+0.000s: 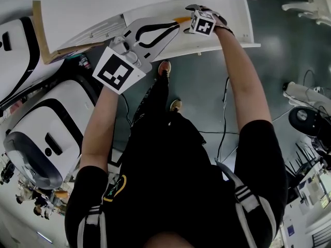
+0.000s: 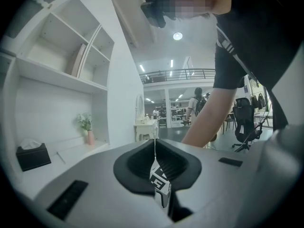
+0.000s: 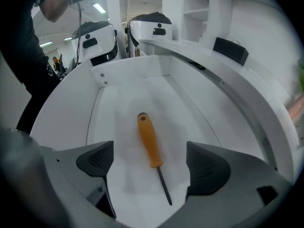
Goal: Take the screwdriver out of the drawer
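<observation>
A screwdriver (image 3: 149, 139) with an orange handle and a thin black shaft lies on the floor of an open white drawer (image 3: 102, 75). My right gripper (image 3: 152, 164) points steeply down over it and is open, with one dark pad on each side of the handle's lower end and neither pad touching it. In the head view the orange handle (image 1: 181, 19) peeks out beside the right gripper (image 1: 190, 15) above the drawer (image 1: 222, 43). My left gripper (image 1: 173, 26) hovers to the left of the drawer. Its jaws (image 2: 154, 156) meet along a seam, shut, and I see nothing held.
White-and-black machines (image 1: 46, 133) stand on the floor to the left. Cables (image 1: 225, 123) trail over the grey floor. White shelving (image 2: 71, 56) holds a black tissue box (image 2: 32, 156) and a pink vase (image 2: 89, 137). An office chair (image 2: 244, 122) stands behind.
</observation>
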### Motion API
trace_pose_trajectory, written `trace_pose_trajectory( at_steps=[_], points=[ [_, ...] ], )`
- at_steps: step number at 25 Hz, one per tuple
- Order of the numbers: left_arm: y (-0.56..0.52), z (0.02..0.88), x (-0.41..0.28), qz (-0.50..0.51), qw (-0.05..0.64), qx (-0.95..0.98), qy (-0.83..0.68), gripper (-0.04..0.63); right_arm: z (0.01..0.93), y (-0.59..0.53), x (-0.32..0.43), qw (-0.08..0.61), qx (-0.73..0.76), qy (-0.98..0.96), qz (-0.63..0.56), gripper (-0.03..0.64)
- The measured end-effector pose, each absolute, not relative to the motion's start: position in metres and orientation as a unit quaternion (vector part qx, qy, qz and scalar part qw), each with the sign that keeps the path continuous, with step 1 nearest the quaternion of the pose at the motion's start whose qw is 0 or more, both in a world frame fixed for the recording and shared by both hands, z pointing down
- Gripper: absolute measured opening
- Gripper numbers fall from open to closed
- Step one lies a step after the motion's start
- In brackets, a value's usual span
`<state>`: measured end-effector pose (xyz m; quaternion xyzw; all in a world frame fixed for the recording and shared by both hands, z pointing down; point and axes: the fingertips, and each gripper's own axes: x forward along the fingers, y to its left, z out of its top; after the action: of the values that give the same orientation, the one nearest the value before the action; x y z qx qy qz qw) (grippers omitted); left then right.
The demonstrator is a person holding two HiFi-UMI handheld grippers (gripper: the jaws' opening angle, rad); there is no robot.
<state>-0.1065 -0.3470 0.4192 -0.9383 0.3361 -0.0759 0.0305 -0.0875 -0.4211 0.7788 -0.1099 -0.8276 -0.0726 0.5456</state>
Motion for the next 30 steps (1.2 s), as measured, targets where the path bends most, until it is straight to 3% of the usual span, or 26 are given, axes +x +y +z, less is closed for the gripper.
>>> trace_pose_trajectory(
  at_steps=[20,30],
  points=[
    [-0.343,0.431,-0.109,-0.077,0.017,-0.939,0.335,0.021,0.801,-0.423,-0.084,0.573,-0.158,-0.800,-0.080,0.445],
    [-0.342,0.429,-0.112,-0.065,0.009,-0.939,0.338,0.021,0.798,-0.420,-0.081,0.572,-0.160,-0.800,-0.083,0.293]
  ],
)
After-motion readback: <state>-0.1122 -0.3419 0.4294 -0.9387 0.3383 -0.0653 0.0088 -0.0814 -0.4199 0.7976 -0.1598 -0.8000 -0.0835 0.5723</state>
